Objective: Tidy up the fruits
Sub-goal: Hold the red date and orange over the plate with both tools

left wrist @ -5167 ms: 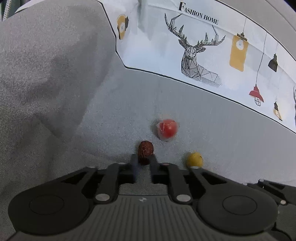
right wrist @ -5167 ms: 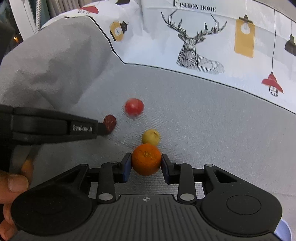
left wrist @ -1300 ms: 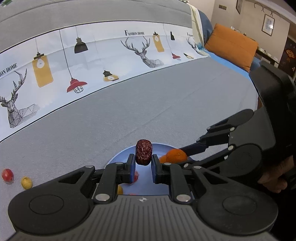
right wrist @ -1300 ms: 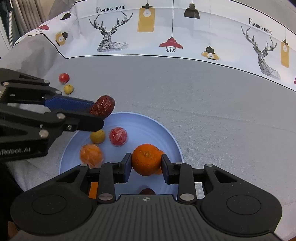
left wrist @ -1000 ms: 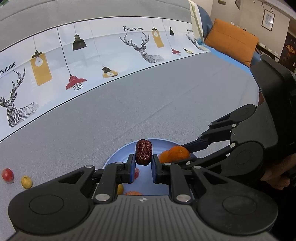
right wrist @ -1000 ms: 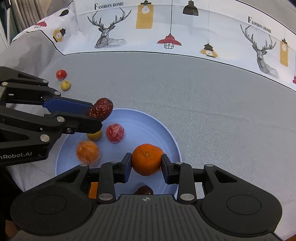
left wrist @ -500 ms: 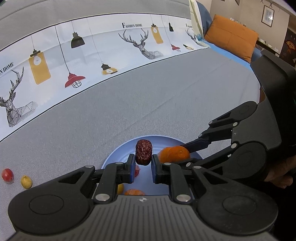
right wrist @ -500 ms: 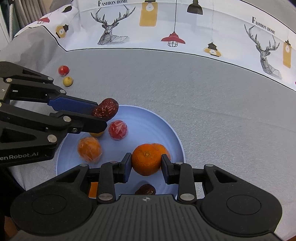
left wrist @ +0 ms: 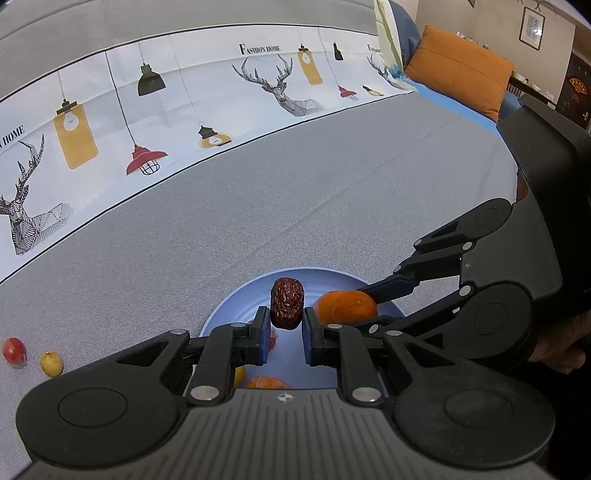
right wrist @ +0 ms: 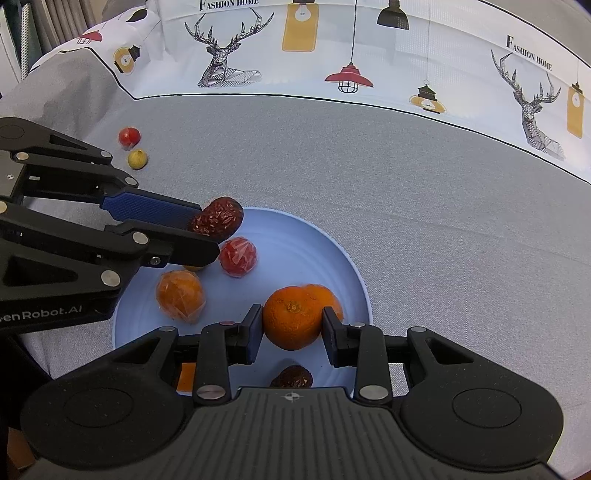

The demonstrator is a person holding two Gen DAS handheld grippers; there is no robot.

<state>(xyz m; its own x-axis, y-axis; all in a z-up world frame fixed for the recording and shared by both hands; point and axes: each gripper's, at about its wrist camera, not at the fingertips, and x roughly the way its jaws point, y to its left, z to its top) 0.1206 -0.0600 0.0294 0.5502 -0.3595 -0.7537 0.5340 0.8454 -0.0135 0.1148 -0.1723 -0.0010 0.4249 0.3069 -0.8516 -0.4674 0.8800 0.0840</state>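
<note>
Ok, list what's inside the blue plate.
Lying in the plate: a wrapped orange, a wrapped red fruit, a date near the front. A yellow fruit shows partly under the left gripper; the front edge is hidden.

A grey cloth covers the whole surface. Along its far edge runs a white printed band with deer heads, hanging lamps in red, black and yellow, and the words "FASHION HOME". Beyond the cloth's far right end lies an orange cushion on something blue. Behind the cushion, a framed picture hangs on a pale wall.
</note>
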